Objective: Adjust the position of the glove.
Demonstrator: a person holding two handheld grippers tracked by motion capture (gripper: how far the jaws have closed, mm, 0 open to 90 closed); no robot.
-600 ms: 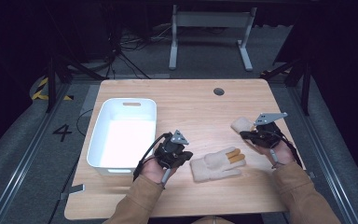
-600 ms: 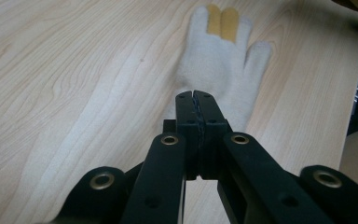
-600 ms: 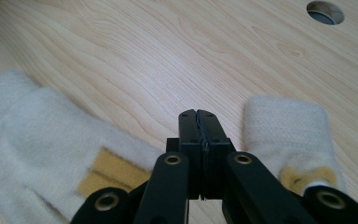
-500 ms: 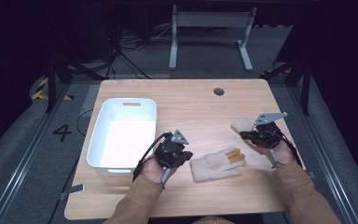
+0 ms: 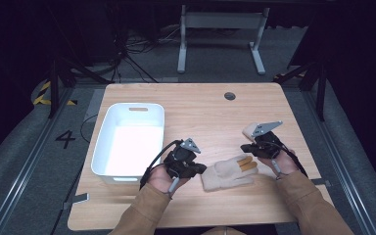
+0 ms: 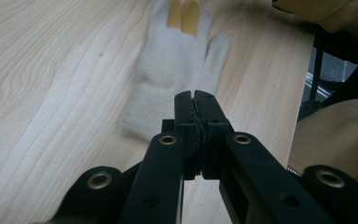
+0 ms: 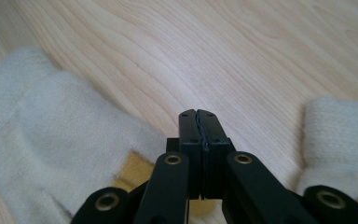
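glove (image 5: 227,171): cream knit, 2 fingers mustard yellow; ribbed cuff in the same cream
second glove (image 7: 340,140): cream knit, a speck of yellow at its lower edge in the right gripper view
left claw (image 6: 196,100): matte black jaws, brass-coloured rivets, grey plate on top
right claw (image 7: 198,116): matte black jaws, brass-coloured rivets, grey plate on top
bench (image 5: 200,112): pale wood with wavy grain, 1 dark round hole near the far edge
tub (image 5: 108,147): plain white, glossy
sleeves (image 5: 142,213): tan brown
floor (image 5: 24,156): dark grey, a painted 4, yellow-and-black hazard stripes at the left
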